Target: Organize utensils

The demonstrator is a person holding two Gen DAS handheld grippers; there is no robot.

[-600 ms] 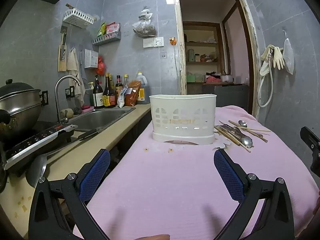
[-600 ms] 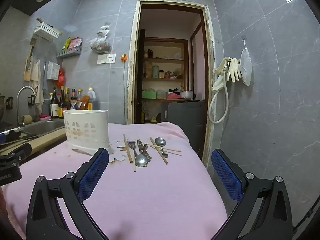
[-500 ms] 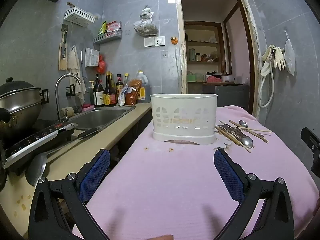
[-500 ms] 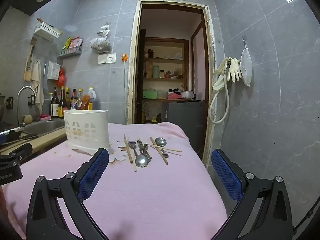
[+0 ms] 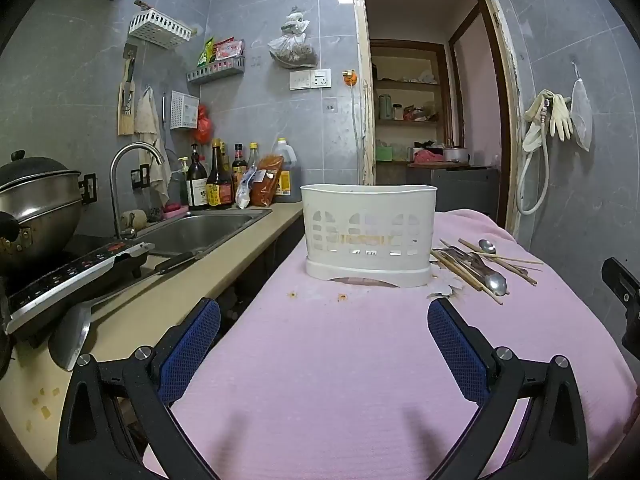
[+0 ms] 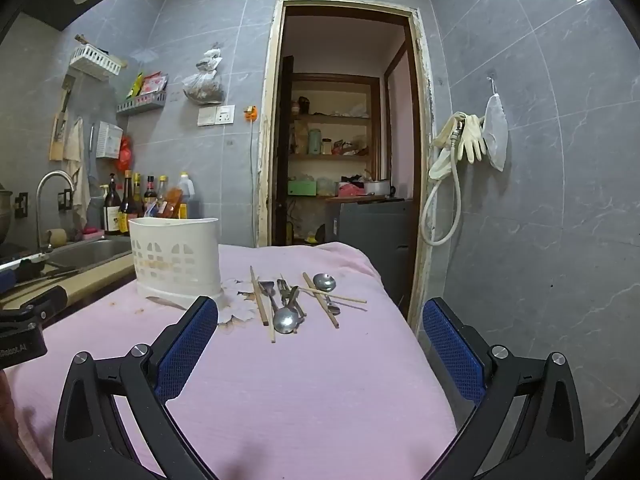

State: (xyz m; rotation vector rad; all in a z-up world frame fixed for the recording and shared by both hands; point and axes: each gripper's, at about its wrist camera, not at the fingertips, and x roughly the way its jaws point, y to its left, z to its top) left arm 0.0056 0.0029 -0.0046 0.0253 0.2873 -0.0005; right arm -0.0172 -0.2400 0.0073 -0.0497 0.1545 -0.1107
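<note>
Almost nothing has changed in the last half second; the view barely shifted, so sorting has not begun. The left gripper (image 5: 324, 344) is spread wide and empty, facing the white utensil holder (image 5: 368, 232) at twelve o'clock. The loose spoons and chopsticks (image 6: 296, 300) lie on the pink cloth (image 6: 280, 380) at twelve o'clock of the right gripper (image 6: 320, 344), which is likewise spread and empty.

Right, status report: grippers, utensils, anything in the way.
Left gripper open, empty; right gripper open, empty. Spoons and chopsticks loose on pink cloth, beside white utensil caddy. Nothing in the way.
</note>
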